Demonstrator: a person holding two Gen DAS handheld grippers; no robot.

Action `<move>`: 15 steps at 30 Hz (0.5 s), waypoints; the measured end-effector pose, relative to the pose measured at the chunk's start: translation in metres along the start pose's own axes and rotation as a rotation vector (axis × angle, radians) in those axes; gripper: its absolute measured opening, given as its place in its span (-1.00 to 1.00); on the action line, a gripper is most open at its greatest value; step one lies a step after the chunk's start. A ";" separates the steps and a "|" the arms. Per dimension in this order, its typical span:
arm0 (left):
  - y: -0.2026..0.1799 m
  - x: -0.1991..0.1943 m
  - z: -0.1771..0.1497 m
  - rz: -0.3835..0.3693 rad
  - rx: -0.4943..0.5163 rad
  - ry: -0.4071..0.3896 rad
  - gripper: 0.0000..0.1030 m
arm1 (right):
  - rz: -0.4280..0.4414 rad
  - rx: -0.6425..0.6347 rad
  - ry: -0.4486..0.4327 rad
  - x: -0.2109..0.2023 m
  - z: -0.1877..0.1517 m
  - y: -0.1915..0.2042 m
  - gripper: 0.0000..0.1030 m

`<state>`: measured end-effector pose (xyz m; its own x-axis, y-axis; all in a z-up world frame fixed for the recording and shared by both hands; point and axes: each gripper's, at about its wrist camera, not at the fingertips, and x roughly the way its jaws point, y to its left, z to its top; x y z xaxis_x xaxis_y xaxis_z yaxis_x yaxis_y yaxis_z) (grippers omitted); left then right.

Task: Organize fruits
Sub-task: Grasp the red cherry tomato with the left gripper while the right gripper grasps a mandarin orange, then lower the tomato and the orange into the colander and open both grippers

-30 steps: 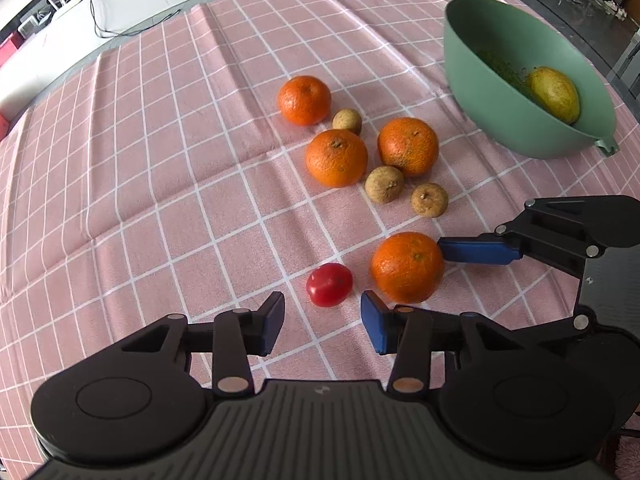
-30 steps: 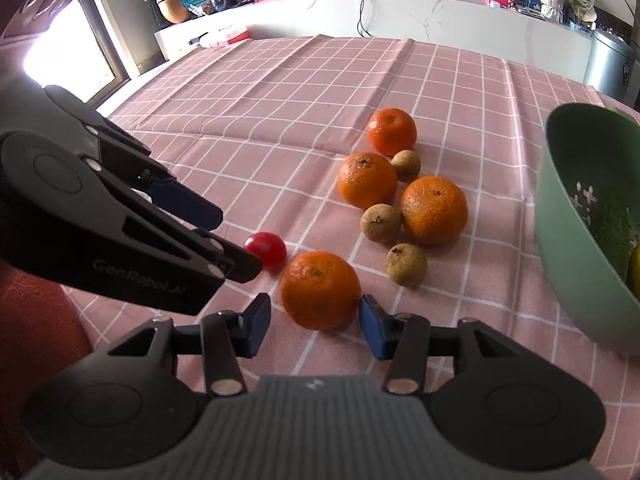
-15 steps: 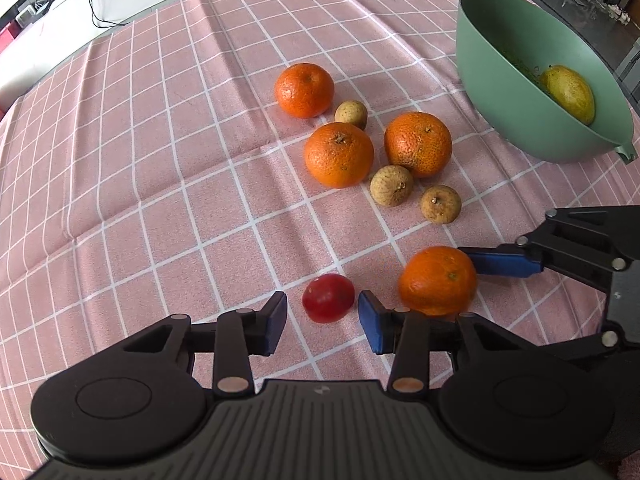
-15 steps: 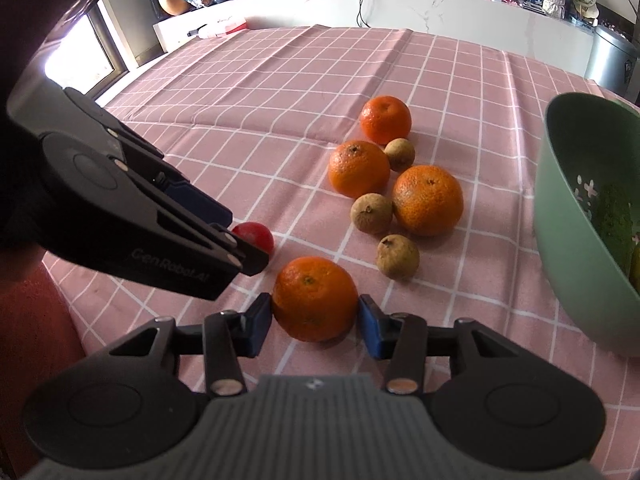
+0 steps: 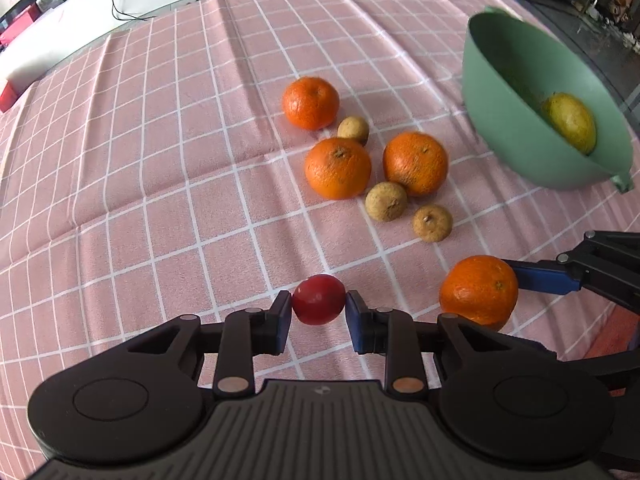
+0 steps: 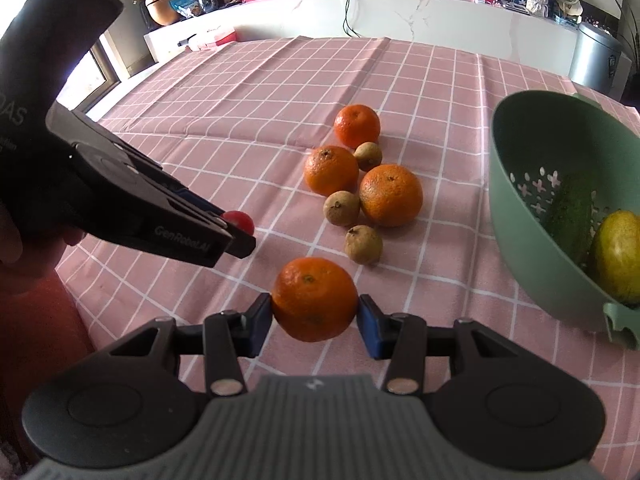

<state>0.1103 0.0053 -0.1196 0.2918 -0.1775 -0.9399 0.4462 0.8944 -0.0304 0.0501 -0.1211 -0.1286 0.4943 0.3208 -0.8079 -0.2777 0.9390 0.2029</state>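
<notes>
Now we are mid-pickup: our left gripper (image 5: 319, 307) has just been closing and clamps the cherry tomato (image 5: 319, 299) between its pads, while our right gripper (image 6: 315, 314) grips an orange (image 6: 315, 298) between its own. Next, we judge, both need carrying to the green colander (image 6: 532, 216).

A matt pink cloth (image 5: 168, 184) with white grid lines and soft creases is covering the table. The green colander (image 6: 520, 216) is looking like smooth, matt plastic. The oranges (image 5: 338, 168) are showing dimpled, slightly shiny peel; the small brown fruits (image 5: 386, 201) are looking rough and dull. The red tomato (image 5: 319, 299) is gleaming, smooth-skinned.
</notes>
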 end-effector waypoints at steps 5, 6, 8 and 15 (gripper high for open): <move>-0.015 -0.028 0.011 -0.062 -0.018 -0.065 -0.37 | -0.012 0.018 -0.046 -0.029 0.000 -0.012 -0.16; -0.018 -0.033 0.015 -0.077 -0.020 -0.077 -0.37 | -0.019 0.023 -0.059 -0.037 0.001 -0.016 -0.16; -0.029 -0.042 0.023 -0.101 -0.014 -0.104 -0.37 | -0.040 0.034 -0.085 -0.053 0.002 -0.026 -0.16; -0.073 -0.059 0.057 -0.173 0.035 -0.162 -0.37 | -0.153 0.113 -0.161 -0.100 0.011 -0.073 -0.16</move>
<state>0.1090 -0.0735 -0.0429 0.3391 -0.3935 -0.8545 0.5299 0.8304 -0.1721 0.0305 -0.2204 -0.0567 0.6507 0.1806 -0.7375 -0.0996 0.9832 0.1529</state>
